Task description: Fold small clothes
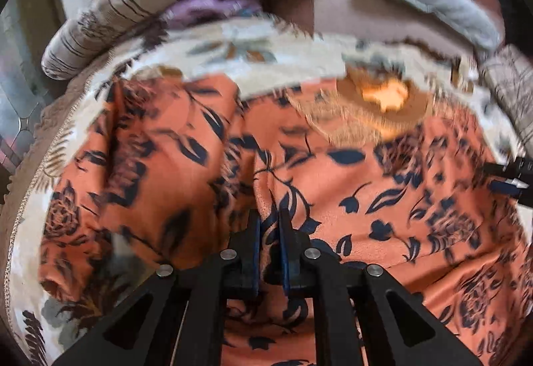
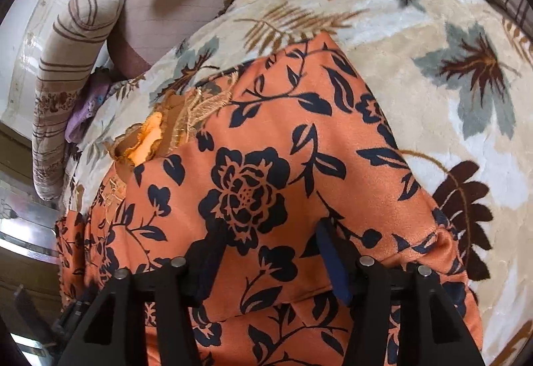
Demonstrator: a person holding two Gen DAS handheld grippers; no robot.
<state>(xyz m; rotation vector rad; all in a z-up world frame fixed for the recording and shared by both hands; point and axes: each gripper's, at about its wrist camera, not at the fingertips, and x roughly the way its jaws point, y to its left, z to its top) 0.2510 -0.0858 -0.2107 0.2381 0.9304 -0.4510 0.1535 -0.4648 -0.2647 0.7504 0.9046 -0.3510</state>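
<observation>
One orange flowered garment (image 2: 266, 146) is seen spread on a leaf-patterned blanket (image 2: 433, 83) over a bed, its lace neckline (image 2: 186, 109) at the far end. Little folding is judged done; a ridge of cloth is raised at the middle, and most folds appear left. The left gripper (image 1: 269, 226) is clamped on that ridge. The right gripper (image 2: 269, 252) is held apart above the cloth, nothing pinched. One purple item (image 1: 213, 8) is counted by a striped pillow (image 1: 140, 6); two grippers.

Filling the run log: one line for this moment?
left gripper: shut on orange floral garment | right gripper: open over it | garment on leaf-print blanket, unfolded
</observation>
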